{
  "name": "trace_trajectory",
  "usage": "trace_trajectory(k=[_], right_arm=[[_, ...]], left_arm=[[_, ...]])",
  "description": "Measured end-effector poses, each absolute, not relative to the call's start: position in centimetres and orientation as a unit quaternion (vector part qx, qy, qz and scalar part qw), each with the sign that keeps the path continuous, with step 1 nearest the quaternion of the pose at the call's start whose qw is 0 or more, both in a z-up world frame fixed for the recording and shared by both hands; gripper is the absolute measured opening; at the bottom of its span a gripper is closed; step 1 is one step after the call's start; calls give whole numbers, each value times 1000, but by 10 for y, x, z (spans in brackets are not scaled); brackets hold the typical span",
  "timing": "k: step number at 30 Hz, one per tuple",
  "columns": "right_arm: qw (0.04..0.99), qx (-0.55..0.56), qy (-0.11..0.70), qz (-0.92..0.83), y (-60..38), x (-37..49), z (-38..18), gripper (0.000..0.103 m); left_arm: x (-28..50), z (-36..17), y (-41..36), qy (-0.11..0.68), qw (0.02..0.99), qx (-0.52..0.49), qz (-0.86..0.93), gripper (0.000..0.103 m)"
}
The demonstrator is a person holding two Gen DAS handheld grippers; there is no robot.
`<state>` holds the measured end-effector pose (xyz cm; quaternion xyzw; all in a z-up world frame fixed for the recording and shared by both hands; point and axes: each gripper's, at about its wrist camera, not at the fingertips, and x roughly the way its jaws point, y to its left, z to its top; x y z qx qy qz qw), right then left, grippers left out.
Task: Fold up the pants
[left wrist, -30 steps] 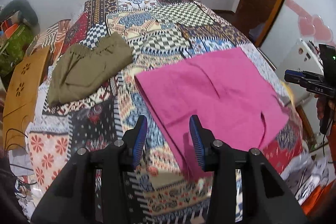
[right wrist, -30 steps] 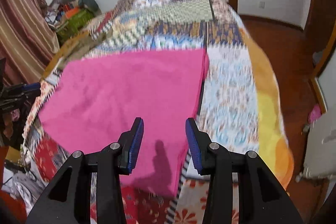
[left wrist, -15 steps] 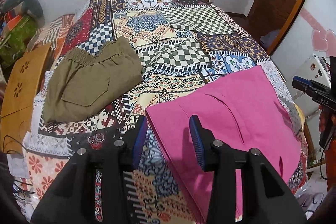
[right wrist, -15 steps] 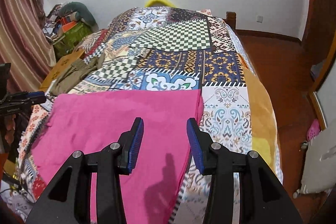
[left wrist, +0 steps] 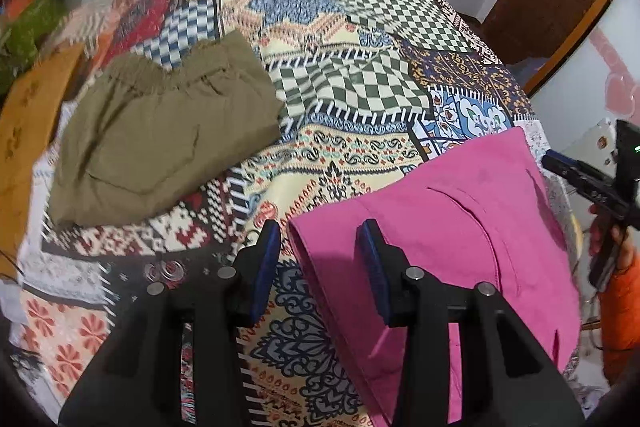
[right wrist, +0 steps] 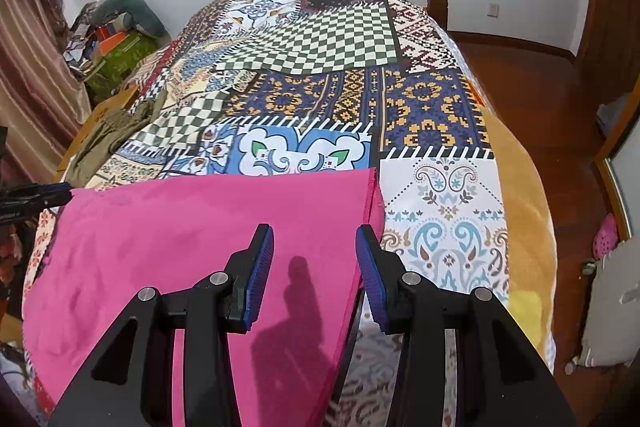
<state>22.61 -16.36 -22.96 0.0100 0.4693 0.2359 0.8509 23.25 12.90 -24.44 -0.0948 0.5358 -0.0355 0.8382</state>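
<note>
pink fabric: pants (left wrist: 460,227) flat on the patchwork bed (left wrist: 360,87), under both claws
left claw (left wrist: 318,259): part open, empty, over the near-left corner, edge between the fingers
right claw (right wrist: 314,263): part open, empty, right edge just inside its right finger
step: judging a corner pinch; grab all layers, lift both evenly
around: olive pants (left wrist: 160,131) folded, well left of left claw
obstacles: none between claws and pink cloth

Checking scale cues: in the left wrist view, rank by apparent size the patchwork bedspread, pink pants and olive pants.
1. Patterned patchwork bedspread, largest.
2-3. Flat pink fabric pants and folded olive-green pants look alike; the pink pair lies nearer the camera, so unranked.
</note>
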Motion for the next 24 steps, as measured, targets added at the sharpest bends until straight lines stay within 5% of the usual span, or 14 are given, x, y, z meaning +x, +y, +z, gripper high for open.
trace_trajectory(k=[8,15,24], right_arm=[[845,12,482,232,-164,240,-245,39],[841,9,487,234,-160,251,-252,39],[838,2,492,234,-155,266,-262,39]], left_arm=[[235,-255,125,544,832,-98,-51,40],[235,-254,116,533,838,-89,-77,16],[237,-260,110,527,845,-59,-69,10]])
